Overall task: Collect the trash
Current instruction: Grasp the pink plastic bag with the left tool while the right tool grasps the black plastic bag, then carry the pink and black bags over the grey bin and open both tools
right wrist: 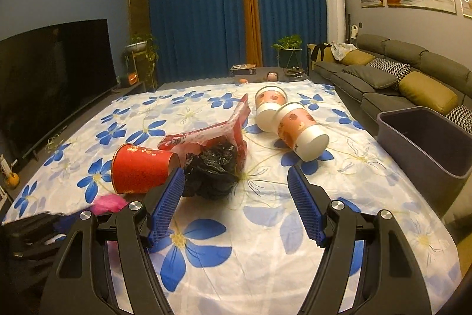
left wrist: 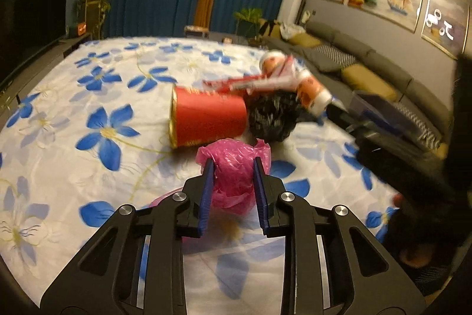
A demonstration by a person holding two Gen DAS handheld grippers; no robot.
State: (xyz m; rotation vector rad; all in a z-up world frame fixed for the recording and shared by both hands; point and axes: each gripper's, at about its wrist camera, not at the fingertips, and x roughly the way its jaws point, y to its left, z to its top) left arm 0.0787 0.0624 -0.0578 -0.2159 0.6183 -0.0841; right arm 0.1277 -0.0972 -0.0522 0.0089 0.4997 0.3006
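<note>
left gripper (left wrist: 231,163): my pads clamp the pink plastic bag (left wrist: 233,176), near centre of floral sheet (left wrist: 59,120)
right gripper (right wrist: 236,176): fingers apart, empty, crumpled black bag (right wrist: 212,173) just beyond
bin (right wrist: 424,138): far right

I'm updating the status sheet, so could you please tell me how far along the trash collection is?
Nothing looks binned: the visible part of the bin is empty. In hand: the left tongs are closed on the pink bag. Left: red cup, black bag, wrapper, two pale cups. The right tongs are open.
</note>
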